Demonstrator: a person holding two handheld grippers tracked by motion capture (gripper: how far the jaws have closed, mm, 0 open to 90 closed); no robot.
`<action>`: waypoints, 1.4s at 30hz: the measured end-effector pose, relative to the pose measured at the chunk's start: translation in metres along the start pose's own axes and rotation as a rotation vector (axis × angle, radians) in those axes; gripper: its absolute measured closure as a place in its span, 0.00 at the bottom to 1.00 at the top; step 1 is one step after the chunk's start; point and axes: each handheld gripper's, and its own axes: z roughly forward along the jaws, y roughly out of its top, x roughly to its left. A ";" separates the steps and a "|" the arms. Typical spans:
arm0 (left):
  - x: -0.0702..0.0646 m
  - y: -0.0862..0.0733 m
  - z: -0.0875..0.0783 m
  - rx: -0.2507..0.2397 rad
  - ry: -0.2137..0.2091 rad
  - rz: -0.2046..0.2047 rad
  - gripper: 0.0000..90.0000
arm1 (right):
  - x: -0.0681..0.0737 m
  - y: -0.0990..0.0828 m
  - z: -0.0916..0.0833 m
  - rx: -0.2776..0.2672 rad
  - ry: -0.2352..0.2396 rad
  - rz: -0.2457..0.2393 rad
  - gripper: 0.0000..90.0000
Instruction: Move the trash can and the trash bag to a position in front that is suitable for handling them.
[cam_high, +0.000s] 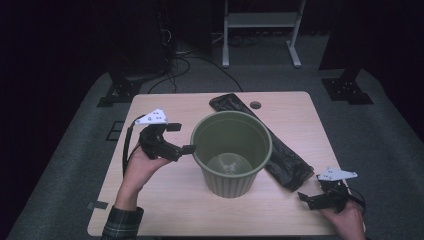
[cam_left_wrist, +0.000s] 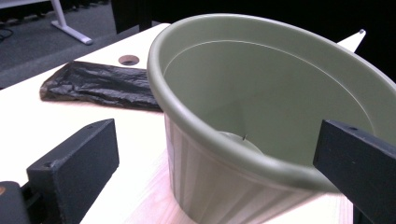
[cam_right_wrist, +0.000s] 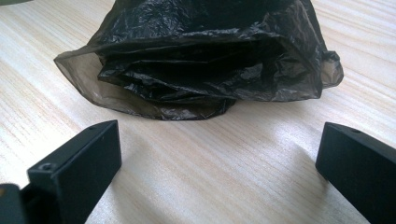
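Both claws spread: left claw (cam_high: 181, 137) flanked the ribbed olive plastic bucket's (cam_high: 231, 151) rim, right claw (cam_high: 308, 198) faced the crinkled black plastic bag (cam_right_wrist: 205, 70)

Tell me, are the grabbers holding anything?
No. The left gripper is open beside the bin's rim; the right gripper is open near the black bag.

a green bin (cam_high: 231, 152) stands upright and empty on the table; a folded black bag (cam_high: 280, 150) lies behind it.
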 end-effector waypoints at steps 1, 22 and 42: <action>-0.001 -0.002 -0.004 -0.001 0.002 0.003 0.00 | 0.000 0.000 0.000 0.000 0.000 0.000 0.00; -0.005 -0.074 -0.017 0.065 0.038 -0.007 0.00 | 0.000 0.000 0.000 0.000 -0.001 0.000 0.00; -0.004 -0.127 0.030 0.138 0.055 0.055 0.00 | 0.000 0.000 0.000 0.000 0.000 0.000 0.00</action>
